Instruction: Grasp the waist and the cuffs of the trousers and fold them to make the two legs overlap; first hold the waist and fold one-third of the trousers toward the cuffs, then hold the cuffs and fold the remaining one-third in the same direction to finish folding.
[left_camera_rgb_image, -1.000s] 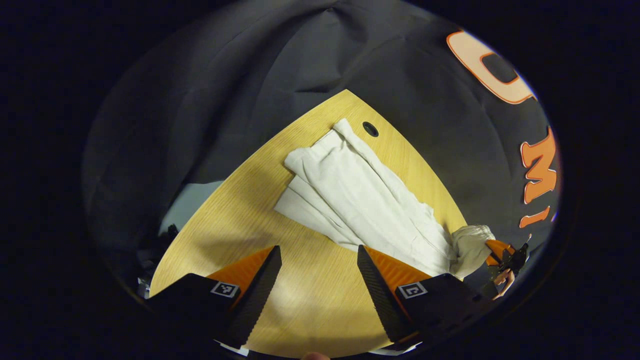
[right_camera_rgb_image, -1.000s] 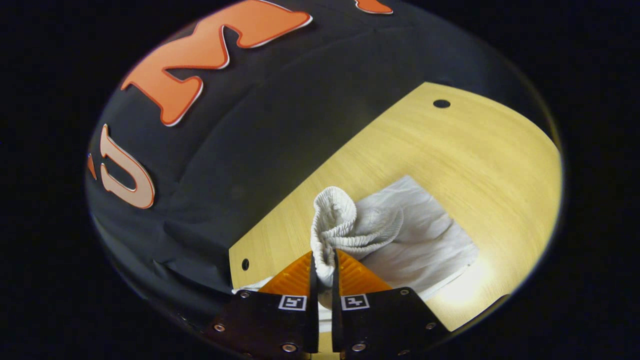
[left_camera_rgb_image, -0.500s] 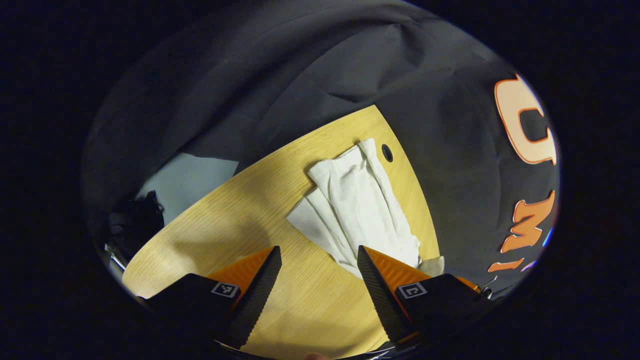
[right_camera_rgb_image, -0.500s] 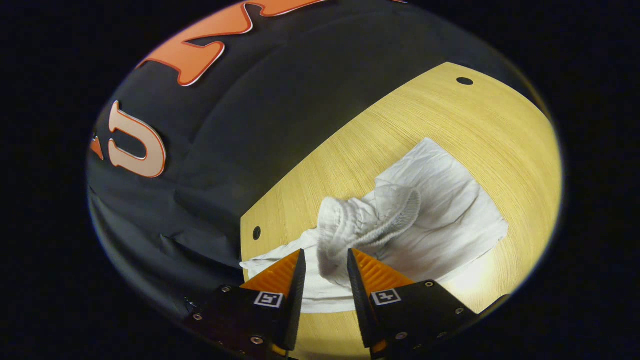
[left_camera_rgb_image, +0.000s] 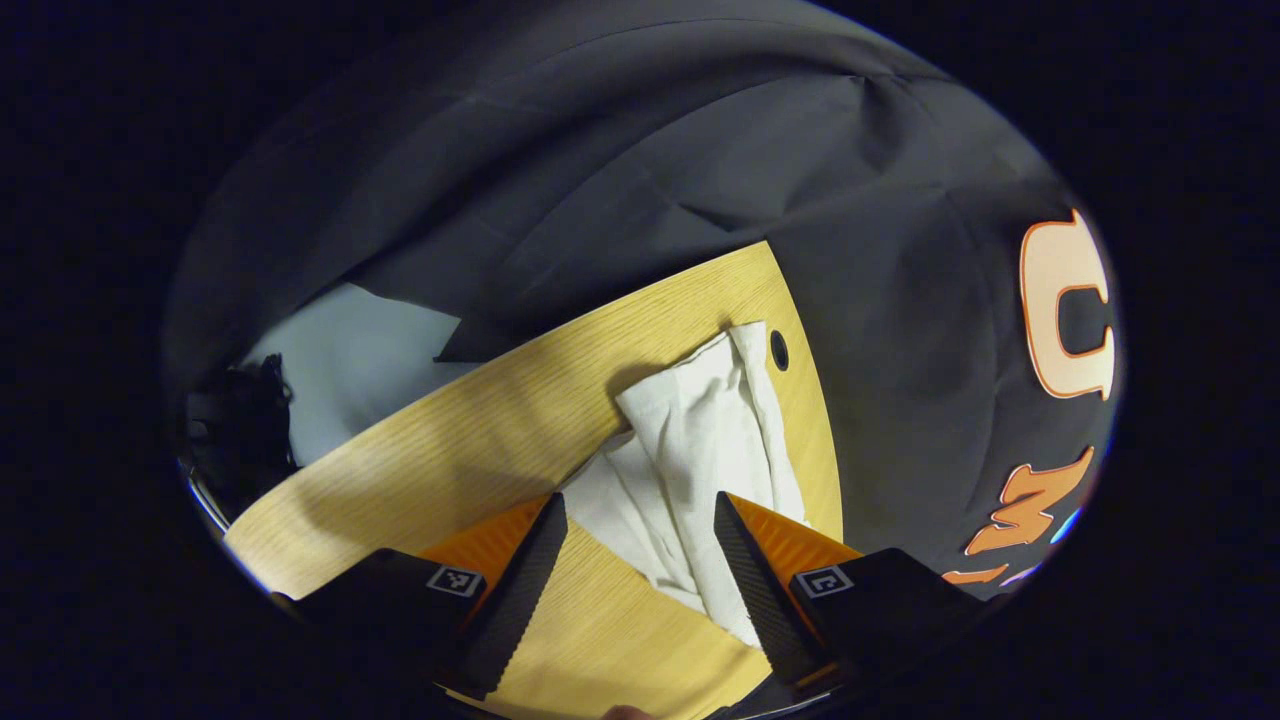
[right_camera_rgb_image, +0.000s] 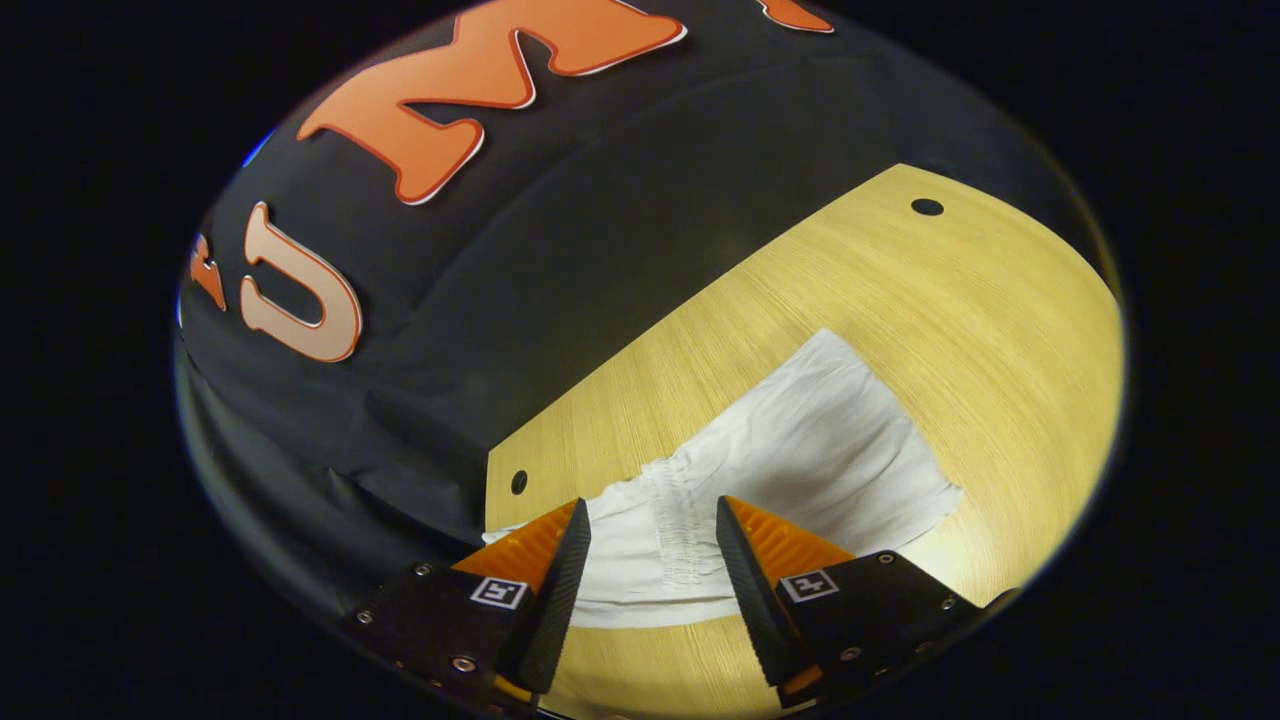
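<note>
Now, my right gripper (right_camera_rgb_image: 652, 545) is spread wide and holds nothing; the gathered waist (right_camera_rgb_image: 680, 520) of the white trousers (right_camera_rgb_image: 800, 460) lies flat on the wooden table (right_camera_rgb_image: 980, 310), between the fingers. My left gripper (left_camera_rgb_image: 640, 550) is likewise wide open and empty, poised over the cuffs (left_camera_rgb_image: 690, 440), which lie beside a hole in the table (left_camera_rgb_image: 779, 351) near its far edge.
</note>
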